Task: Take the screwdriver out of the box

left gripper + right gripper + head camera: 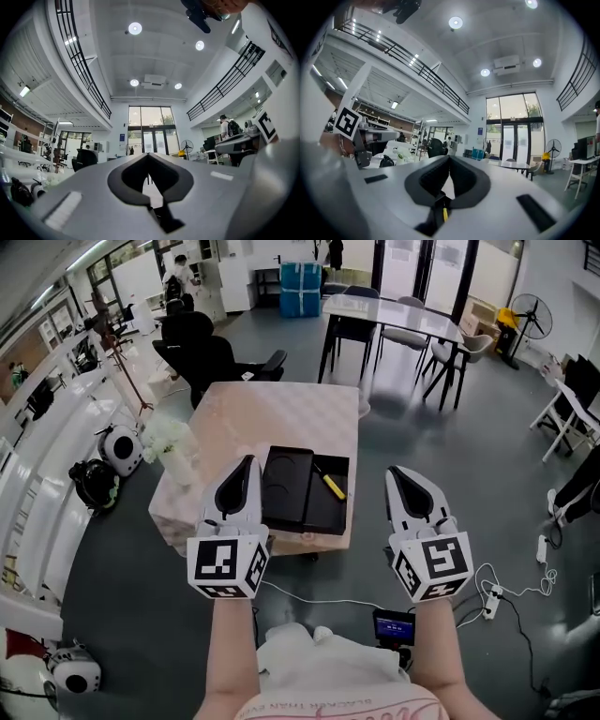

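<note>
A small table (281, 413) with a pale pink top stands in the middle of the grey floor (469, 456). White flowers (173, 442) sit on its left edge. Just past its far side are black office chairs (202, 352). Far off on the right is a long table (394, 313) with grey chairs (405, 337) around it, and a fan (531, 315) stands beyond that. Blue boxes (300, 289) are stacked at the far end of the room. On the floor to the left lie a round white machine (120, 448) and a black one (94, 484). Near, on the right, white cables run to a power strip (489, 594). High up, round lights (135, 28) shine in the ceiling above tall glass doors (149, 136).
</note>
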A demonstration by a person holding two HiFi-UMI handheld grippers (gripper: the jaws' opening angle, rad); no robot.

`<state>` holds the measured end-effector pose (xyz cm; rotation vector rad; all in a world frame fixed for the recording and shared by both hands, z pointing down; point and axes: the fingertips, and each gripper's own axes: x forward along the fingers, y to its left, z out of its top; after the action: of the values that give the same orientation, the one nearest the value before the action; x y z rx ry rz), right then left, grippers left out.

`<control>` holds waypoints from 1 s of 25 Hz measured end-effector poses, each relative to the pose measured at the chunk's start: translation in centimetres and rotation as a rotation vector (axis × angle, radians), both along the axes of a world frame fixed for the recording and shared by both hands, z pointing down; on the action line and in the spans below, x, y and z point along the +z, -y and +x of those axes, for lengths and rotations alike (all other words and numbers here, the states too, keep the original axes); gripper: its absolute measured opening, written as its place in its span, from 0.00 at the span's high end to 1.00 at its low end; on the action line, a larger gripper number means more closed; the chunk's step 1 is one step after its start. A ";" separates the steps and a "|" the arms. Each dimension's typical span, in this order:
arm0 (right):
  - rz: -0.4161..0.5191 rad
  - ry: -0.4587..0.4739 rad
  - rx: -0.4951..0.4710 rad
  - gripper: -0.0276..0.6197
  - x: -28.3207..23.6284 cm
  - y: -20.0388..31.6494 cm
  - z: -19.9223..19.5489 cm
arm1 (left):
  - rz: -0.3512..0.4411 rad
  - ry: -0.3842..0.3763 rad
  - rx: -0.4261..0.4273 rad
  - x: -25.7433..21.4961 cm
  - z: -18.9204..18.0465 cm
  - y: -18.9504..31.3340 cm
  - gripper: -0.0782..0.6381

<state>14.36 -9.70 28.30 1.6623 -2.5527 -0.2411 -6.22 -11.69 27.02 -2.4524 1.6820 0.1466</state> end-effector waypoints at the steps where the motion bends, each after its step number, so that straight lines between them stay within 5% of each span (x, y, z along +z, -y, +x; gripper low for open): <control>1: -0.006 0.000 -0.006 0.95 0.2 0.6 0.0 | -0.004 0.002 -0.001 0.1 0.1 0.6 0.88; 8: -0.053 0.023 -0.036 0.91 1.5 4.5 -0.1 | -0.030 0.009 -0.014 1.0 -0.2 4.3 0.88; 12: -0.067 0.049 -0.058 0.55 1.9 7.0 -0.6 | -0.043 0.013 -0.017 1.6 -0.8 6.6 0.88; 14: -0.071 0.046 -0.049 0.48 2.0 8.5 -1.0 | -0.050 0.014 -0.016 1.8 -1.2 7.8 0.88; 25: -0.171 -0.056 -0.046 0.45 4.8 16.0 -4.4 | -0.103 -0.001 0.006 3.9 -4.3 15.2 0.88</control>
<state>10.00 -25.69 33.13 1.5164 -2.4945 -0.0685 -10.52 -26.93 30.89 -2.5306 1.7241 0.0638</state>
